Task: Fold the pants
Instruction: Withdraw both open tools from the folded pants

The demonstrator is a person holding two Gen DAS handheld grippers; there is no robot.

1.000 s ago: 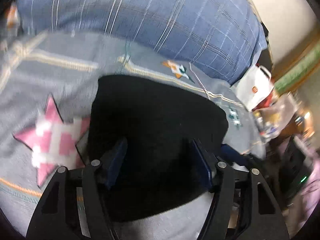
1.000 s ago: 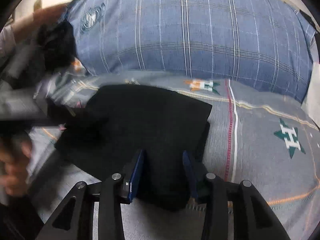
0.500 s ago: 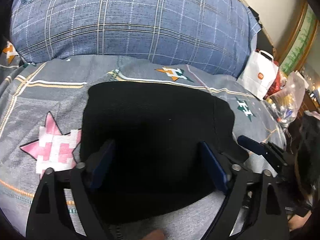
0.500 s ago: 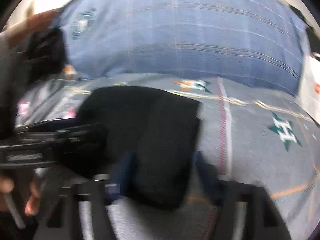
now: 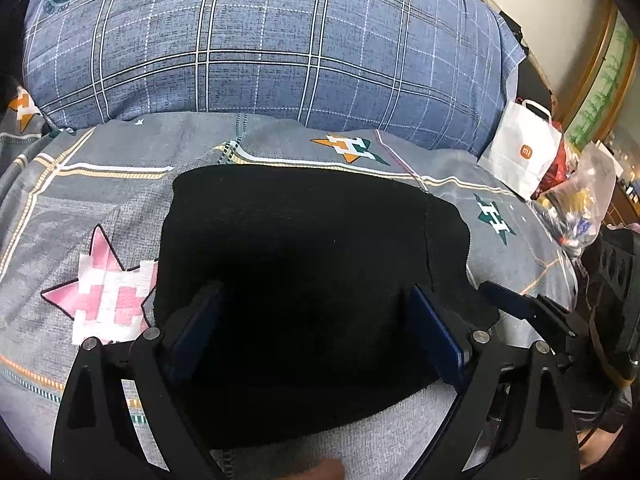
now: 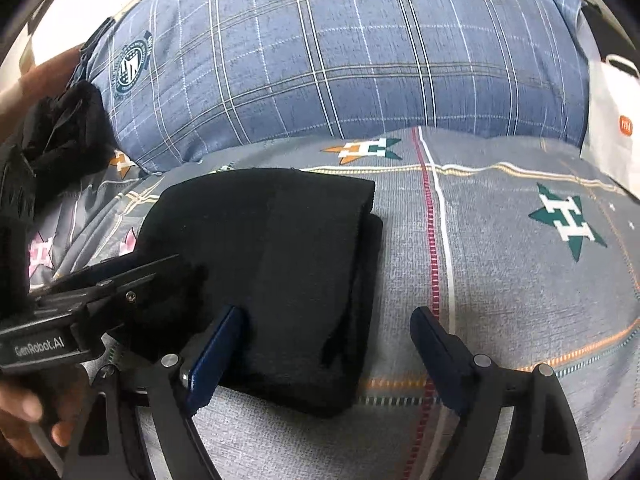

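The black pants (image 5: 300, 240) lie folded into a flat rectangle on the grey star-print bedspread (image 5: 100, 208). My left gripper (image 5: 316, 320) hangs over their near half, open, its blue pads wide apart and clear of the cloth. In the right wrist view the pants (image 6: 272, 240) show a doubled right edge. My right gripper (image 6: 326, 344) straddles their near right corner, its jaws opening, with the cloth between them but no pad pressing on it. The left gripper (image 6: 100, 280) also shows in the right wrist view, reaching in from the left.
A large blue plaid pillow (image 5: 260, 40) runs along the back of the bed. A white paper bag (image 5: 520, 156) and a clear plastic bag (image 5: 580, 208) stand off the right side. A black bundle of clothing (image 6: 60, 132) lies at the far left. A hand (image 6: 20, 412) grips the left tool.
Both grippers' jaws have spread wide; the right one had been nearly closed on the pants' near edge and has let it go. The pants now lie still and flat.
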